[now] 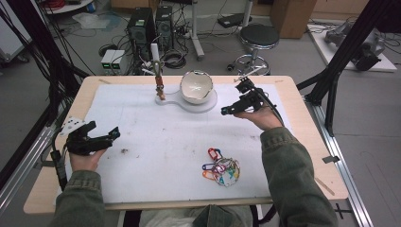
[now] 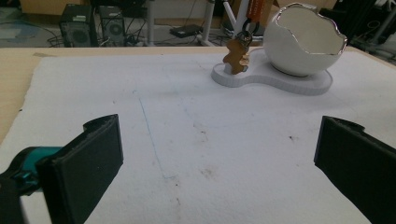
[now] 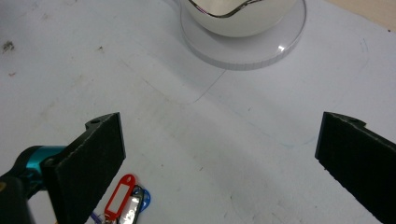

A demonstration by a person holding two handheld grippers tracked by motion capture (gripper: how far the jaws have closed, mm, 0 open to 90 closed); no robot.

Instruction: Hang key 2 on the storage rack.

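A white eggshell-shaped bowl (image 1: 196, 86) stands on a white base (image 1: 208, 105) at the far middle of the white mat. Beside it a small post carries a brown figure keyring (image 1: 161, 89). A heap of coloured key tags (image 1: 220, 169) lies near the front right. My left gripper (image 1: 111, 135) is open at the left of the mat, with nothing between its jaws; its view faces the bowl (image 2: 303, 39) and the keyring (image 2: 236, 55). My right gripper (image 1: 226, 111) is open, just right of the base, empty. Its view has the bowl's base (image 3: 247, 51) ahead and a red key tag (image 3: 120, 195) low down.
The mat (image 1: 156, 142) covers most of a wooden table (image 1: 302, 109). Beyond the table stand computer towers (image 1: 142, 28), a round stool (image 1: 259, 38), cables and black frame posts (image 1: 345, 52). The mat's middle carries small dirt marks (image 1: 125, 151).
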